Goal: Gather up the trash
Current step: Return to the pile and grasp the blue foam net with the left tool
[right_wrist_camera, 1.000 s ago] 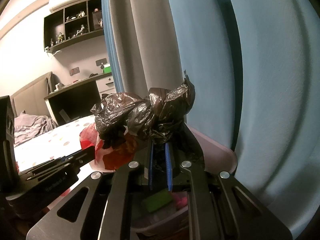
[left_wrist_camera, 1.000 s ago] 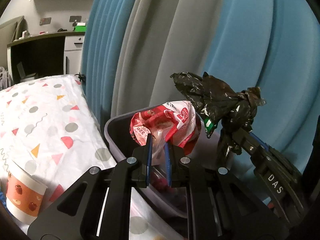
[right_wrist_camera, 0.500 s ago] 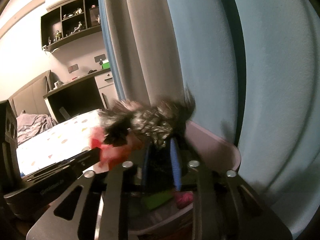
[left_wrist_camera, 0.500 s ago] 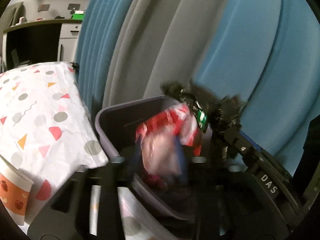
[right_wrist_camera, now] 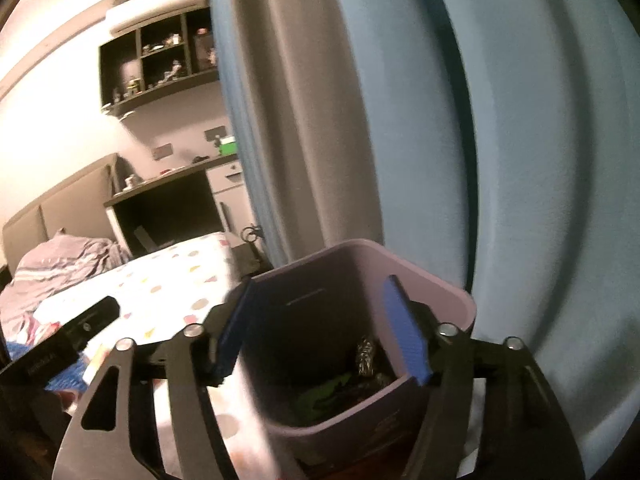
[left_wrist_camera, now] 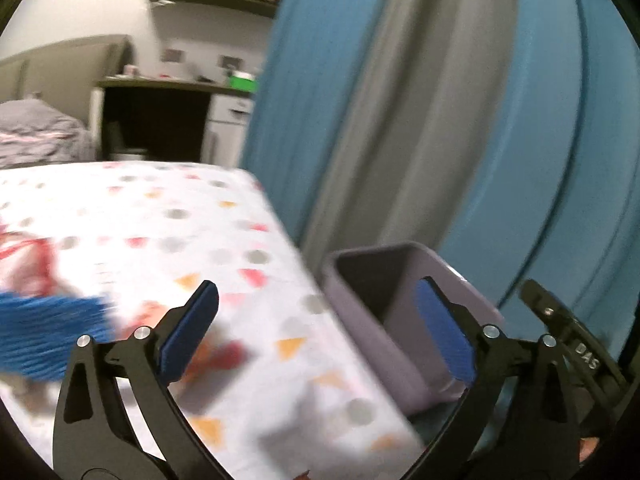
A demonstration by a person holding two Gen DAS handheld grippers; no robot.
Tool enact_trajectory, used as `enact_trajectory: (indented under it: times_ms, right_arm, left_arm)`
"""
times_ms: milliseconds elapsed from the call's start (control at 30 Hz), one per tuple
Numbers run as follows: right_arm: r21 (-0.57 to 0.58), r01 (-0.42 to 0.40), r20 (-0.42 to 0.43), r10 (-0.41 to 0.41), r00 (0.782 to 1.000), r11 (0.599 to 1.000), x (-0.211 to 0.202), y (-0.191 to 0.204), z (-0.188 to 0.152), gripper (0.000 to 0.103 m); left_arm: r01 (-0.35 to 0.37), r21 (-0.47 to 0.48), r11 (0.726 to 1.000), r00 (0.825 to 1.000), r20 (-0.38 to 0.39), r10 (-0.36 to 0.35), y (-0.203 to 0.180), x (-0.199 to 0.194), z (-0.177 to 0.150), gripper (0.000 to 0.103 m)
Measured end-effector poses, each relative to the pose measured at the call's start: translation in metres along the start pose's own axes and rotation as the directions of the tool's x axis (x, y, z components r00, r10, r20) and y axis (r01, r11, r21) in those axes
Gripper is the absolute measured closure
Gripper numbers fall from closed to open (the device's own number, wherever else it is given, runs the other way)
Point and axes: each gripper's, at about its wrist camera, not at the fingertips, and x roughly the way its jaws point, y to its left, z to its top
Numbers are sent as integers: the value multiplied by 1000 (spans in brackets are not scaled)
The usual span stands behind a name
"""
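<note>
Left tool (left_wrist_camera: 316, 330) gaping wide, blue pads (left_wrist_camera: 190, 330) well apart, nothing between them, hovering over the edge of the spotted bedsheet (left_wrist_camera: 168, 220) just beside the bin (left_wrist_camera: 404, 332). Right tool (right_wrist_camera: 320, 332) likewise spread wide, gripping nothing, hanging right above the open mouth of the purple bin (right_wrist_camera: 460, 300). Sitting down inside the bin: dark crumpled trash (right_wrist_camera: 366, 354) with a green scrap (right_wrist_camera: 324, 394) beside it, low near the bottom. Standing on the floor, the bin, tucked between the bed and the blue-and-grey curtain (right_wrist_camera: 440, 120). Blurring badly in the left view: something blue (left_wrist_camera: 48, 328) and something red and white (left_wrist_camera: 28, 264) lying on the sheet at the far left, too smeared to name. Peeking in at the lower right of the left view, the black side of the right tool. Showing in the background, a dark desk (right_wrist_camera: 168, 200) against the wall, shelves (right_wrist_camera: 160, 60) above it, and a rumpled purple blanket (right_wrist_camera: 60, 268) further up the bed.
</note>
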Motion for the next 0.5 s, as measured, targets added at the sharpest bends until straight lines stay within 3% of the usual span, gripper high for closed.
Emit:
enact_trajectory:
  times_ms: [67,233,400,500]
  right_arm:
    - [-21,-27,9,27,1000,999,-8,12,-6,30]
    - [-71,-103,-17,103,995,992,-19,46,-24,26]
    - [-123,-182,-67,175,982,976,-24,87,-47,25]
    - [-129,-229,-102,217,971,965,-25,108,-57,25]
  left_arm:
    - [-62,-17,998,998,11,63,16,-21,-3,6]
    - [-161,-15,987,985,56,162,55,-74,-17,6]
    - [-291,-19,957,950,113,291,101,-121,-26,6]
    - [-312,-50,949,942,117,315,130,-144,-29,6]
